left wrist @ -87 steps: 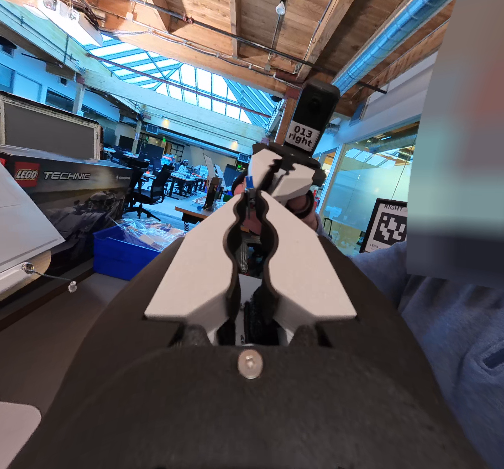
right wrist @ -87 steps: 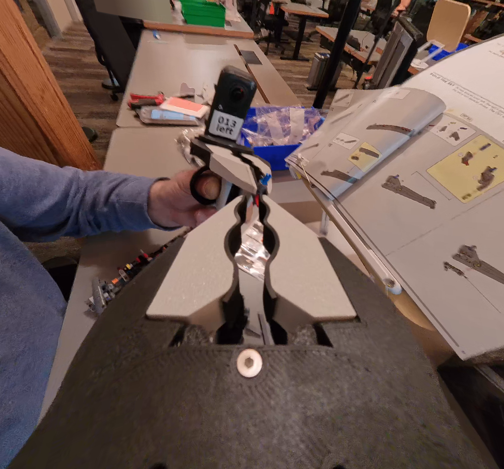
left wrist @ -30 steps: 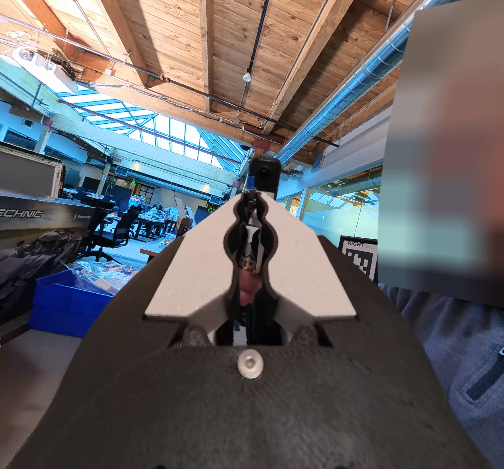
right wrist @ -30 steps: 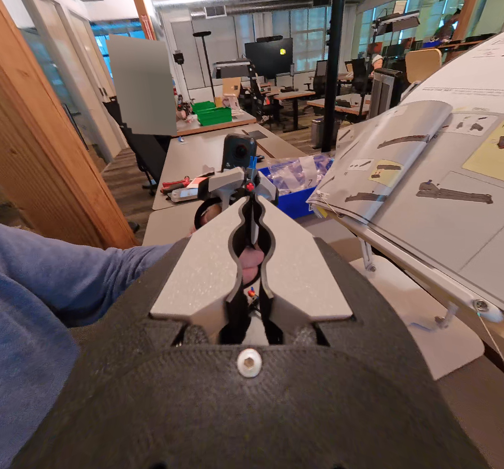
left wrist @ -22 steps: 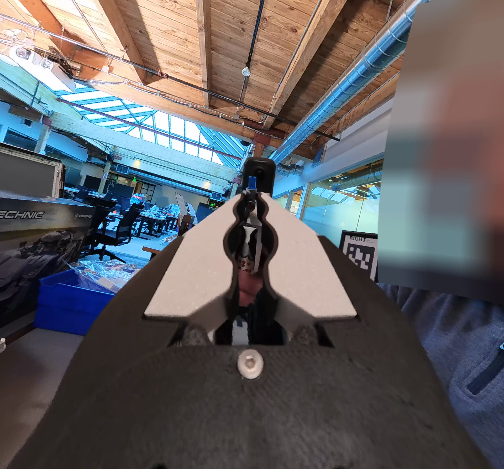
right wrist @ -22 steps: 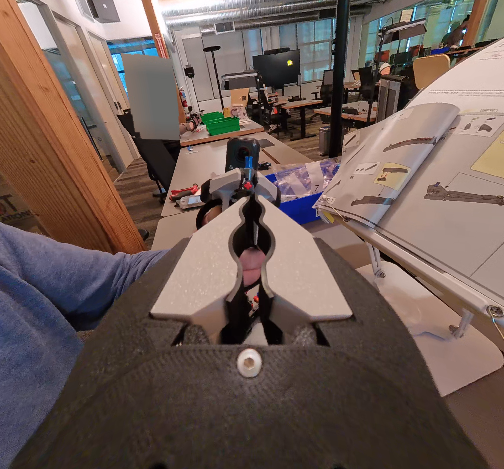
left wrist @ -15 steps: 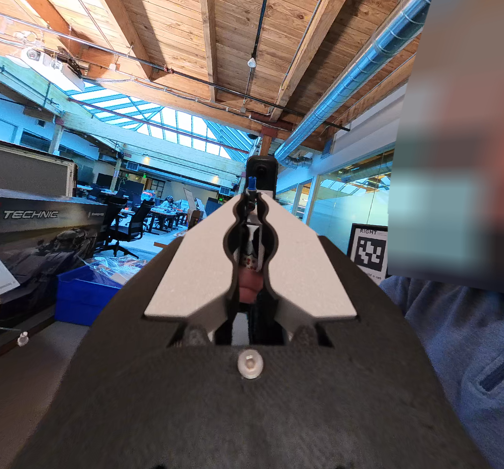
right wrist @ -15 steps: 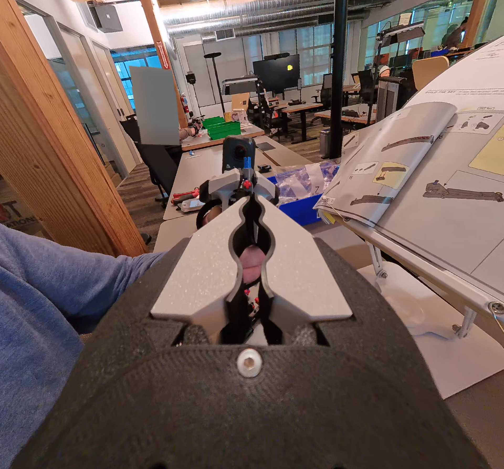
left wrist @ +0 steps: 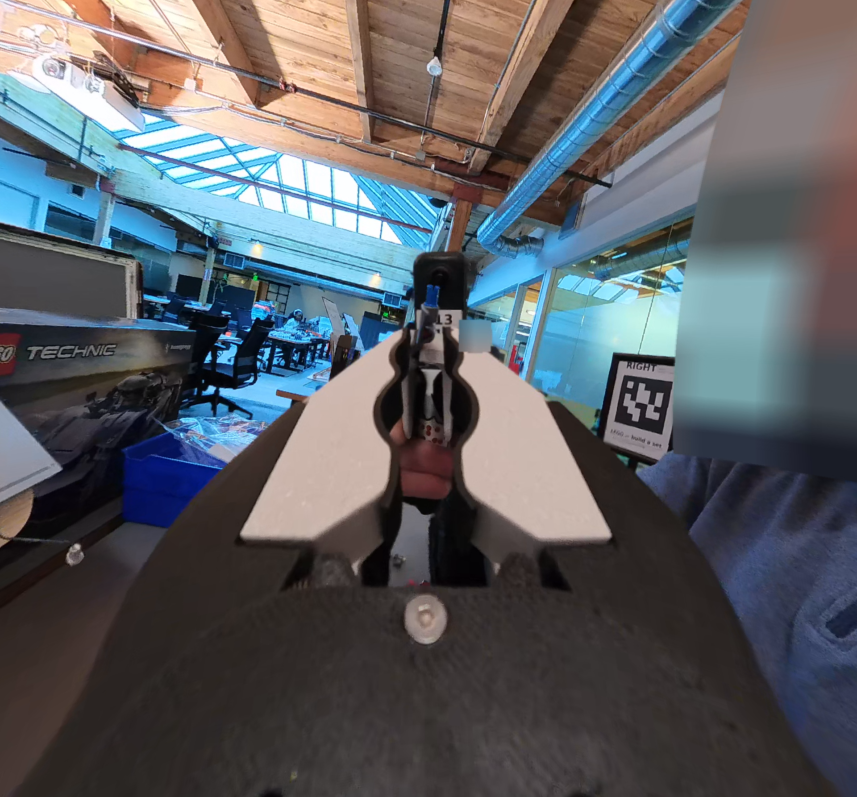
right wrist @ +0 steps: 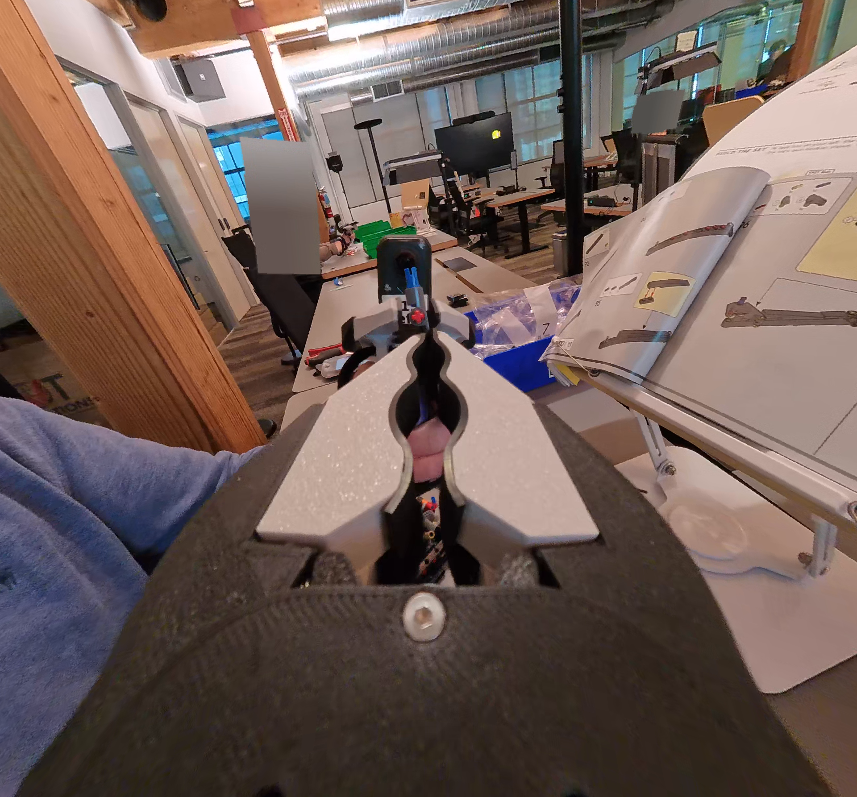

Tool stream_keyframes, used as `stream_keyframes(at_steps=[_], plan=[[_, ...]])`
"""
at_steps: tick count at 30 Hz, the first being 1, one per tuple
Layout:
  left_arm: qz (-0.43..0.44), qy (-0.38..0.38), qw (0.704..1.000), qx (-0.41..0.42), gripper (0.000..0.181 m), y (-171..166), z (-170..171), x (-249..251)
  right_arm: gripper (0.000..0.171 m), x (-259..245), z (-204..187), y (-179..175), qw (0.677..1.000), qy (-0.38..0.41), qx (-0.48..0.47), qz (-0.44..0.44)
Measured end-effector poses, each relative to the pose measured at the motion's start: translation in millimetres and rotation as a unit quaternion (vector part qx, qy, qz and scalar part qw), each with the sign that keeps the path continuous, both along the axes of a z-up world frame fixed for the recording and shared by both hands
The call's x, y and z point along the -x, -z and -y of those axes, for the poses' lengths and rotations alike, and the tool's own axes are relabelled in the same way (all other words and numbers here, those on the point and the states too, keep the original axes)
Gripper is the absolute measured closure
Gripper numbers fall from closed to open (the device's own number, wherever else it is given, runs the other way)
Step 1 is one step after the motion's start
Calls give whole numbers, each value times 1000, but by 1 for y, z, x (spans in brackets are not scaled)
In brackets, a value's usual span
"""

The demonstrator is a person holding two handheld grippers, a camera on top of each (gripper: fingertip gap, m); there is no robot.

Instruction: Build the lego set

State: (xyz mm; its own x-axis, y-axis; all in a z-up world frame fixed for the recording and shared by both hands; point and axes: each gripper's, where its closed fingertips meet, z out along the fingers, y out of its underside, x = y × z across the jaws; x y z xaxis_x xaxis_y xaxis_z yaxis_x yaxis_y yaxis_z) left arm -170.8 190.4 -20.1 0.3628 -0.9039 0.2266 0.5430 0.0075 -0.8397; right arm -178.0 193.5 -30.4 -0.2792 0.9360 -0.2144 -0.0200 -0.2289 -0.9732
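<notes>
- Wooden beams and a shiny silver pipe (left wrist: 617, 79) run across the ceiling high above the left gripper (left wrist: 427, 334), and desks and chairs fill the big room far behind both grippers.
- Both grippers are lifted up in the air and point at each other, tip to tip.
- The left gripper has its two white fingers (left wrist: 334, 441) squeezed together at the tips, pinching a small lego piece (left wrist: 431, 299) with a blue peg sticking up on top.
- The right gripper (right wrist: 424, 339) also has its fingers (right wrist: 352, 445) pressed close at the tips. The same small piece, with its blue peg and a red cross part (right wrist: 418, 316), sits right at those tips, touching them. I cannot tell for sure if the right one pinches it too.
- A person's hand (right wrist: 429, 450) shows through the gap behind the fingers, holding the other gripper's handle.
- A blue bin (right wrist: 514, 362) with clear plastic bags sits on the table ahead and to the right of the right gripper.
- An open instruction book (right wrist: 695, 292) rests tilted on a white stand to the right of the right gripper.
- A big dark lego box (left wrist: 92, 371) stands to the left of the left gripper, behind the blue bin.
- A blue sleeve (right wrist: 69, 496) fills the left side next to the right gripper.
</notes>
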Motion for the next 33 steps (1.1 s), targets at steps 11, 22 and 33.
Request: stream_keyframes(at_steps=[11, 22, 33], plan=[[-14, -4, 1000, -9, 177, 3, 1, -3, 171, 2, 5, 7, 1000, -22, 15, 14], [-14, -20, 1000, -18, 177, -3, 6, 4, 161, -4, -2, 16, 999, 10, -12, 46], [-47, -24, 998, 25, 176, 9, -4, 3, 152, -78, -9, 36, 986, 73, -98, 113]])
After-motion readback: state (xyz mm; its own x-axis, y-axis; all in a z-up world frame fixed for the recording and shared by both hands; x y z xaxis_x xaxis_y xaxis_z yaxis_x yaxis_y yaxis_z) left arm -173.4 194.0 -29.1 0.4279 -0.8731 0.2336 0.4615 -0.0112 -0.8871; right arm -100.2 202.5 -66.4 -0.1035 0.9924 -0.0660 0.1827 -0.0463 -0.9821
